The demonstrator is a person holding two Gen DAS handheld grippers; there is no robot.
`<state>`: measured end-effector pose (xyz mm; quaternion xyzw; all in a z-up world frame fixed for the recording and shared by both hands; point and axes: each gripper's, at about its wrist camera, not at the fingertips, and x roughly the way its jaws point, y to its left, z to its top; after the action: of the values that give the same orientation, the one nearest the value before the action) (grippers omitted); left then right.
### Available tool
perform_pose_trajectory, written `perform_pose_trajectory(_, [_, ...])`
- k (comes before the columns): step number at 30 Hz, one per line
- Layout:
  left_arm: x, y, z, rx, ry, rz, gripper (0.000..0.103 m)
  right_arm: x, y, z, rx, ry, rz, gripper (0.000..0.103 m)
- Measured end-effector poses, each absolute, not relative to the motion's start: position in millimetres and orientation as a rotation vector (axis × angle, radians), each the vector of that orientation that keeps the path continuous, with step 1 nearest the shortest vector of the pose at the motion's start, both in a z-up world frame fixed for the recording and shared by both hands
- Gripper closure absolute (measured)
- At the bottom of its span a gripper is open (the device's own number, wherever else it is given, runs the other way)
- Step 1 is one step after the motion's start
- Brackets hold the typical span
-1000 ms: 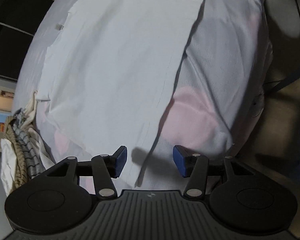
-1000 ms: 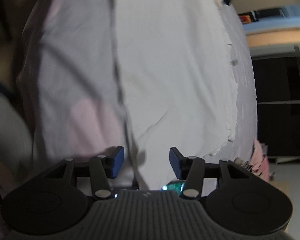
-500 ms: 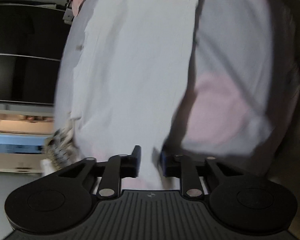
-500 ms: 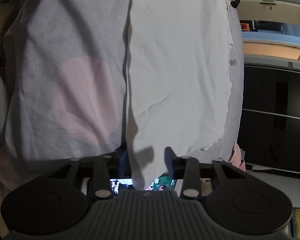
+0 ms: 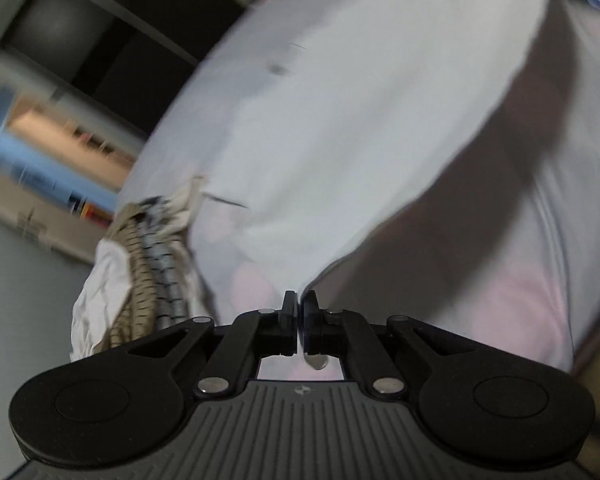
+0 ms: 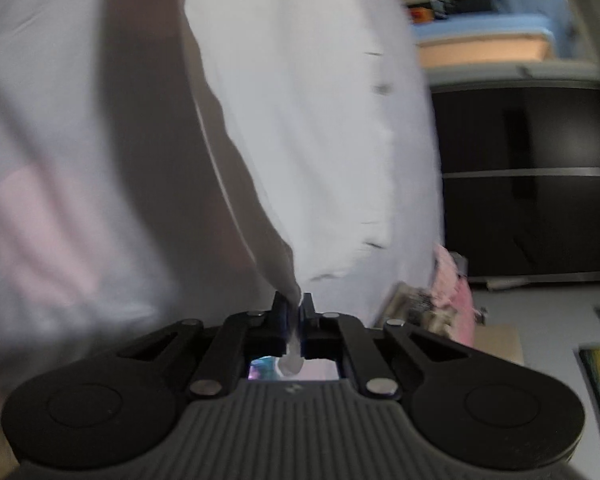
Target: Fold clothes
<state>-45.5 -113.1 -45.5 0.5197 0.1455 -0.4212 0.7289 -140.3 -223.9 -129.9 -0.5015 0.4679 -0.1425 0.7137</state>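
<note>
Both grippers were pinched shut on the white garment's near edge: left gripper [image 5: 299,322], right gripper [image 6: 295,322]. Garment [image 5: 340,120] stretched ahead of both jaws, near edge raised. Step looked like edge-lift for a fold; next needs both carrying it across evenly.

Matt white cloth garment [image 5: 340,128]
</note>
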Motion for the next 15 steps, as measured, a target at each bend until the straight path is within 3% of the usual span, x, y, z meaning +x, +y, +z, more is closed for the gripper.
perform_pose_trajectory(7, [-19.4, -117.9, 40.6, 0.813, 0.308, -0.890, 0.102, -119.6, -243.1, -54.3, -0.966, 0.851, -0.553, 0.098])
perform_pose_trajectory(15, [-13.1, -105.1, 127.9, 0.688, 0.206, -0.922, 0.102, -131.0, -241.8, 42.8, -0.884, 0.631, -0.687, 0.099])
